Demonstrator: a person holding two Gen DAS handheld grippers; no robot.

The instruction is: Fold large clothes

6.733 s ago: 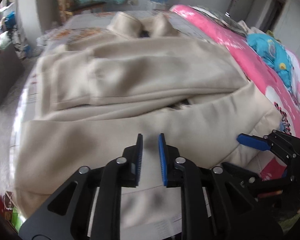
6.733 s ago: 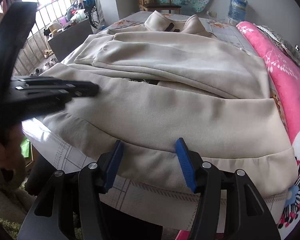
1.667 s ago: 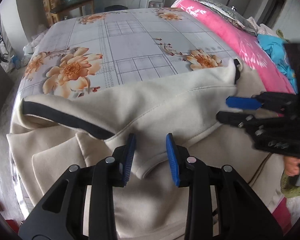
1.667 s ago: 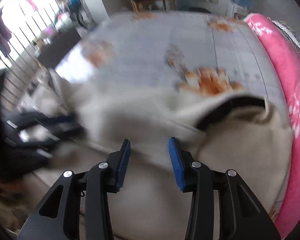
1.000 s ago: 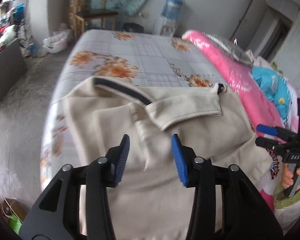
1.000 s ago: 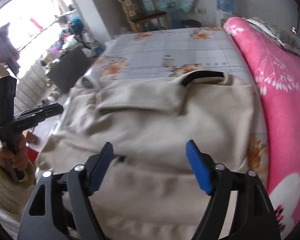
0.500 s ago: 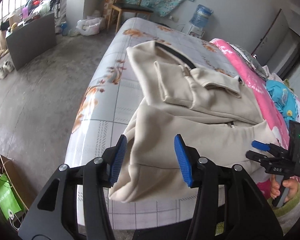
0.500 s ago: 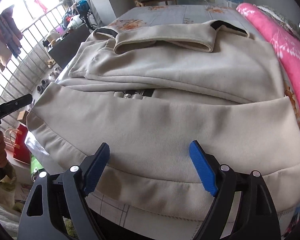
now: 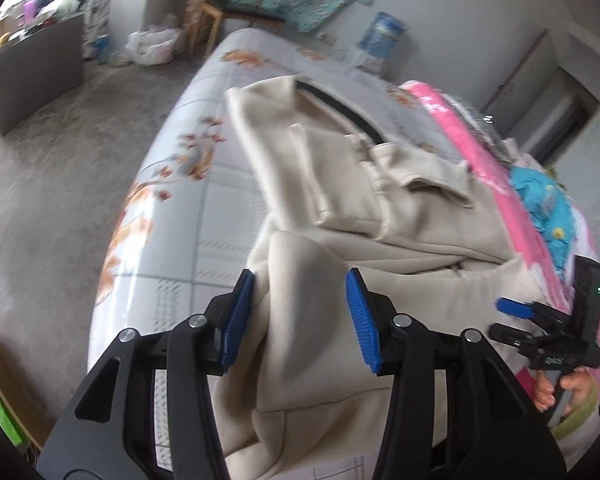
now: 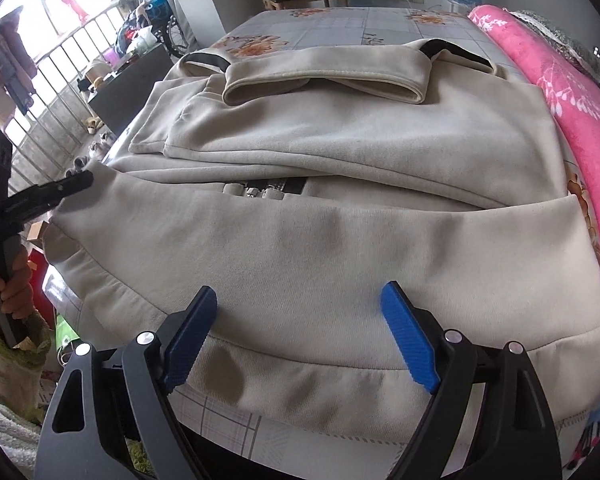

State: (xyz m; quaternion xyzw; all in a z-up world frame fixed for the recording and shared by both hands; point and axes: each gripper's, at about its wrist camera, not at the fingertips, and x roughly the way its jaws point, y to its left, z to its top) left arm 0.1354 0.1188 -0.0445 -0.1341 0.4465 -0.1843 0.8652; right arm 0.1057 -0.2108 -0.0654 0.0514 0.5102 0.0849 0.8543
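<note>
Beige coat, partly folded, lying on the floral bed.

Thick, soft, weighty cloth that will sag, not slip; best taken at the near hem corners. Long axis 6 to 12 o'clock, collar at 12. Left tongs half spread, straddling the hem corner unpinched; right tongs spread wide, empty.

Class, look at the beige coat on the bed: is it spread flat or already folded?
Partly folded: the beige coat lies in overlapping layers, collar doubled on top.
</note>
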